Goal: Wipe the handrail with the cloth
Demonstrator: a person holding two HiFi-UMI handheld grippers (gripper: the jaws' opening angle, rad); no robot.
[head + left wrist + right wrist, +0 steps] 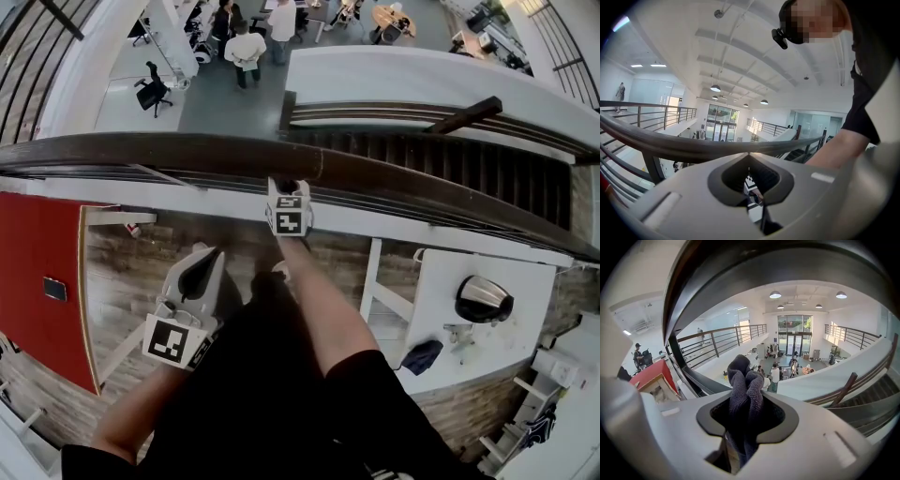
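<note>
The dark curved handrail point(394, 178) runs across the head view from left to right. My right gripper point(286, 187) is up against its near side, shut on a dark grey cloth point(744, 390) bunched between the jaws. In the right gripper view the handrail point(754, 268) arches close overhead, just above the cloth's top. My left gripper point(201, 267) hangs lower and to the left, apart from the rail, jaws together with nothing in them. In the left gripper view the handrail point(689, 145) passes just beyond the left gripper point(750, 185).
I look over a balcony edge. Far below are people point(246, 49) on an open floor, an office chair point(153, 89) and desks. A staircase point(450, 155) descends behind the rail at right. A red wall panel point(42, 281) is at left, white counters point(487, 319) at right.
</note>
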